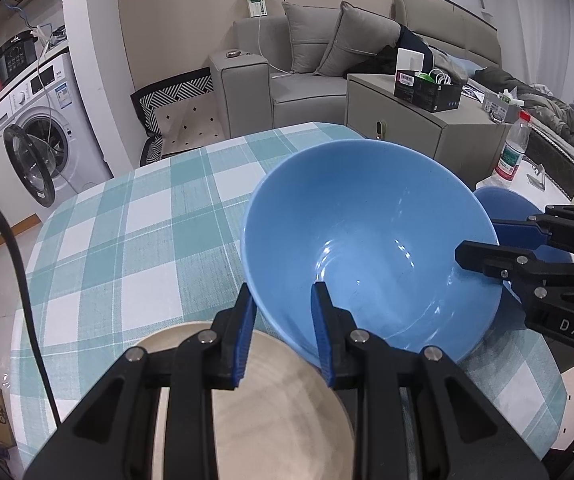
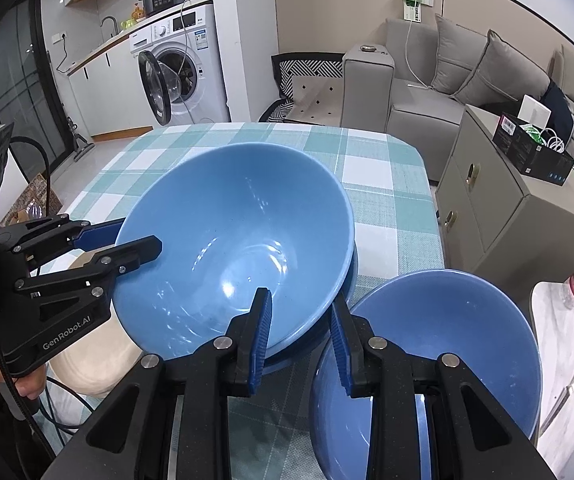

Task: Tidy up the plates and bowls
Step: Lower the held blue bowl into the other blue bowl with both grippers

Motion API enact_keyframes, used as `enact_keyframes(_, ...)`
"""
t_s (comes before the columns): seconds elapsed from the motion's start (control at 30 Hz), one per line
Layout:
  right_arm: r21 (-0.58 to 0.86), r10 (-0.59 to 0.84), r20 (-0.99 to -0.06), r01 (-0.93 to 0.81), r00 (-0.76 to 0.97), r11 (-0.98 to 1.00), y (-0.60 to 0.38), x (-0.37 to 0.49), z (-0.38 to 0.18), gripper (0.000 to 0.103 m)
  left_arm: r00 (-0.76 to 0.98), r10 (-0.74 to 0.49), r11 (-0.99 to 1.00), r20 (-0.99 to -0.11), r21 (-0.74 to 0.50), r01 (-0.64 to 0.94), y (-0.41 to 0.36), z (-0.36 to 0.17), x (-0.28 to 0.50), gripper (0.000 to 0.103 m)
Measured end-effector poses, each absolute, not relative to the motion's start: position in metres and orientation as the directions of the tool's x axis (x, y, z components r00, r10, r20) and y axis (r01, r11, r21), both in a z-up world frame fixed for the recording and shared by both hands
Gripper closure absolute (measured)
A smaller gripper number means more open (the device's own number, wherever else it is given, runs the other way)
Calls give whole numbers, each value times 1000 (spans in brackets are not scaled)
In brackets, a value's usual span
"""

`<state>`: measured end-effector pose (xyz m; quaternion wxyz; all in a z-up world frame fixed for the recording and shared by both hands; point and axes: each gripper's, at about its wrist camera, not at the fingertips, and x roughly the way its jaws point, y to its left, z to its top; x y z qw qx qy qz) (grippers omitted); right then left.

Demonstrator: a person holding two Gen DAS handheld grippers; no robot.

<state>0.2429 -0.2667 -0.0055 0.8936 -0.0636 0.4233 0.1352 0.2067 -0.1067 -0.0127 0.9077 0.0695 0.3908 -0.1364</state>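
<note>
A large light-blue bowl (image 1: 371, 240) (image 2: 235, 248) sits tilted on the checked tablecloth (image 1: 147, 220), on something blue beneath it. My left gripper (image 1: 283, 332) straddles its near rim, one finger inside and one outside, jaws apart. My right gripper (image 2: 301, 344) straddles the bowl's opposite rim the same way; it shows in the left wrist view (image 1: 483, 248). The left gripper shows in the right wrist view (image 2: 127, 240). A darker blue bowl (image 2: 435, 364) (image 1: 507, 204) stands just right of the large one. A beige plate (image 1: 255, 400) (image 2: 87, 364) lies under my left gripper.
The table's right edge (image 2: 431, 208) faces a grey cabinet (image 2: 499, 216) with a black box (image 2: 535, 152). A water bottle (image 1: 513, 148) stands on a white side surface. A sofa (image 1: 327, 60) and washing machine (image 1: 35, 128) lie beyond the table.
</note>
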Motion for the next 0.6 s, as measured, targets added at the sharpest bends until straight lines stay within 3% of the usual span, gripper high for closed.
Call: enact_keyframes(0.6, -90, 120, -775, -298, 620, 950, -253, 238, -11, 73, 641, -184, 951, -745, 29, 307, -106, -21, 203, 77)
